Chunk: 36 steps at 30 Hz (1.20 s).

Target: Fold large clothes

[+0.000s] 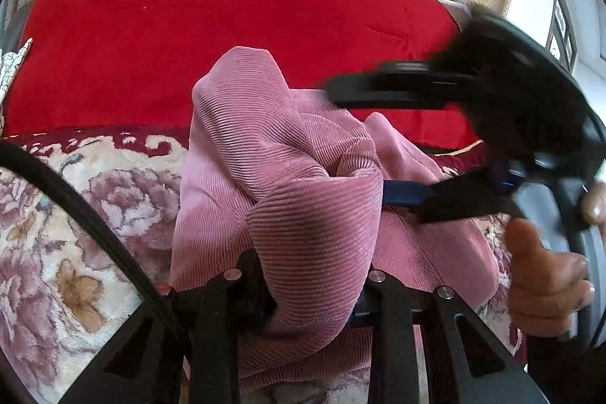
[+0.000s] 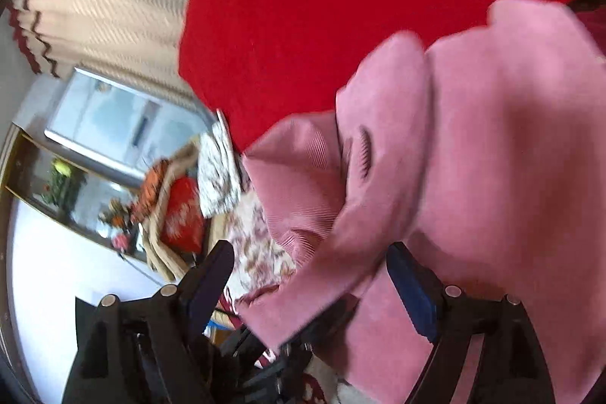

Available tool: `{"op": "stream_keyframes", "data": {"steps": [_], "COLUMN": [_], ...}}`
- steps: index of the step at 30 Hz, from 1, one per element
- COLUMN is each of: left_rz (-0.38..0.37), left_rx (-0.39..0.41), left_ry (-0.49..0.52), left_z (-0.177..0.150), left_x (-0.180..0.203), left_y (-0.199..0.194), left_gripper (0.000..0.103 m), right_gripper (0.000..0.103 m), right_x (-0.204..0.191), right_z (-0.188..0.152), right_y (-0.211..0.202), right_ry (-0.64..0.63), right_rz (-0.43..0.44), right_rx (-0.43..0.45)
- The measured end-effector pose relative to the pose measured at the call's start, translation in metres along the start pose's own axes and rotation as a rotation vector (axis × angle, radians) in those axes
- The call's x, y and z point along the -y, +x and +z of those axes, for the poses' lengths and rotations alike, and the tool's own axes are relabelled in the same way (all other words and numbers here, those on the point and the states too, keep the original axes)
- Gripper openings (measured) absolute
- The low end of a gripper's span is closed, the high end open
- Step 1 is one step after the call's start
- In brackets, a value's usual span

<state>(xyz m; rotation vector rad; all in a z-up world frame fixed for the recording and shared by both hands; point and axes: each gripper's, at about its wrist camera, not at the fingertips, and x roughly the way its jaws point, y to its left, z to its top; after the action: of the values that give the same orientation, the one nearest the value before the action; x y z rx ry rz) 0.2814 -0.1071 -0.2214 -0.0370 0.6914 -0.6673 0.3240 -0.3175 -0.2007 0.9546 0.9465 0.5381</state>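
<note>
Pink garment [image 1: 288,184]; hand [image 1: 545,275] left view only

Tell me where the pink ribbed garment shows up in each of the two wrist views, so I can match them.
Left wrist: the pink ribbed garment fills the centre, bunched, running down to the bottom edge.
Right wrist: it covers the right half, blurred, draped down to the lower centre.
Shared landmark: the red quilt lies behind the garment in both.
</note>
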Motion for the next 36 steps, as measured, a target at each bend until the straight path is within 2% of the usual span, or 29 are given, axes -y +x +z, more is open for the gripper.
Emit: {"op": "stream_keyframes", "data": {"steps": [5,6,7,8,9,10,11,13,14,15,16,18,19,20,22,24,26,28,30,32,36], "left_rz": [-0.015,-0.026,-0.045,-0.068,-0.103,-0.142,-0.168,-0.207,-0.203,-0.191,-0.174,-0.153,-0.14,-0.113,-0.1,-0.075,-0.087,-0.136,-0.178,-0.22,-0.22], "left_rx": [-0.006,-0.012,-0.021,-0.033,-0.046,-0.054,-0.052,0.001,0.038,0.05,0.046,-0.009,-0.04,-0.089,-0.12,-0.065,0.007,0.059,0.067,0.047,0.008], "left_ry": [0.023,0.022,0.017,0.009,-0.003,-0.019,-0.033,-0.097,-0.156,-0.2,-0.275,-0.343,-0.331,-0.277,-0.219,-0.16,-0.091,-0.058,-0.019,0.005,0.133], "left_z": [-0.001,-0.001,0.0,0.001,0.001,0.0,-0.001,-0.003,-0.003,-0.004,-0.005,-0.007,-0.008,-0.007,-0.009,-0.005,0.002,0.005,0.008,0.005,-0.003], "left_x": [-0.001,-0.003,-0.005,-0.009,-0.016,-0.024,-0.031,-0.054,-0.07,-0.081,-0.096,-0.106,-0.104,-0.092,-0.071,-0.046,-0.022,0.001,0.026,0.052,0.095], "left_y": [-0.003,-0.005,-0.009,-0.014,-0.022,-0.032,-0.042,-0.067,-0.077,-0.078,-0.074,-0.056,-0.045,-0.03,-0.018,-0.025,-0.037,-0.042,-0.034,-0.02,0.006], "left_gripper": [0.031,0.031,0.033,0.035,0.036,0.038,0.04,0.044,0.052,0.054,0.053,0.051,0.05,0.048,0.044,0.043,0.043,0.043,0.043,0.044,0.048], "right_gripper": [0.086,0.079,0.054,0.04,0.033,0.03,0.029,0.026,0.026,0.025,0.025,0.025,0.025,0.024,0.021,0.016,0.014,0.014,0.014,0.014,0.013], "right_x": [-0.025,-0.029,-0.03,-0.028,-0.019,-0.011,-0.004,0.0,0.002,0.002,0.001,-0.004,-0.004,-0.008,-0.018,-0.031,-0.043,-0.049,-0.048,-0.038,0.015], "right_z": [0.01,0.009,0.008,0.007,0.006,0.005,0.006,0.008,0.008,0.007,0.006,0.004,0.001,-0.003,-0.004,-0.004,-0.004,-0.002,-0.004,-0.004,-0.002], "right_y": [0.048,0.055,0.064,0.069,0.077,0.078,0.076,0.07,0.066,0.063,0.062,0.064,0.06,0.053,0.042,0.028,0.0,-0.03,-0.062,-0.09,-0.123], "right_ry": [-0.097,-0.118,-0.154,-0.164,-0.156,-0.142,-0.123,-0.101,-0.097,-0.101,-0.11,-0.126,-0.132,-0.144,-0.165,-0.192,-0.225,-0.235,-0.24,-0.222,-0.127], "right_rz": [-0.13,-0.153,-0.197,-0.221,-0.256,-0.258,-0.225,-0.205,-0.202,-0.194,-0.188,-0.198,-0.196,-0.179,-0.154,-0.146,-0.122,-0.113,-0.111,-0.141,-0.261], "right_rx": [-0.066,-0.063,-0.071,-0.085,-0.103,-0.099,-0.085,-0.073,-0.063,-0.048,-0.033,-0.015,-0.005,0.016,0.054,0.096,0.164,0.222,0.284,0.321,0.361]}}
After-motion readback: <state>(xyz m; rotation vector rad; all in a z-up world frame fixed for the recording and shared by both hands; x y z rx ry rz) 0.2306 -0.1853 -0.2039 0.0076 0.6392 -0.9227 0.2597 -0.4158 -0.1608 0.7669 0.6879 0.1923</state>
